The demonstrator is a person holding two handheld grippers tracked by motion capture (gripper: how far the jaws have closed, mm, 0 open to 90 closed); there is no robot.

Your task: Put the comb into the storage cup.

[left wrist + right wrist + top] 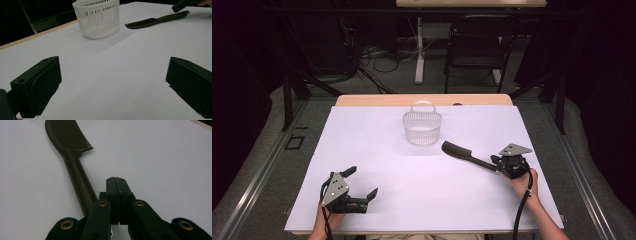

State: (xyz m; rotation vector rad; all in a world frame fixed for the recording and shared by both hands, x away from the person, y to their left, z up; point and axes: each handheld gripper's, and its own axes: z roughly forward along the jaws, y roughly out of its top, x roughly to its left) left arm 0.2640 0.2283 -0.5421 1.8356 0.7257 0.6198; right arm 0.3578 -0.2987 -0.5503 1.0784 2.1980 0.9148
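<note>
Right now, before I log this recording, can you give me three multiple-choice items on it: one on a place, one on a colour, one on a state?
1. Where does the comb lie relative to the basket in the high view?
A. Inside it
B. On the table beside it, towards the person's right
C. Under it

2. What colour is the basket?
A. White
B. Red
C. Black

3. How do the left hand-held gripper's jaws stand?
A. Closed on the comb
B. Closed on nothing
C. Wide apart, empty

Answers: 1 B, the comb rests on the white table cover, apart from the basket. 2 A, its slatted wall is white. 3 C, the left gripper view shows bare table between its jaws.
</note>
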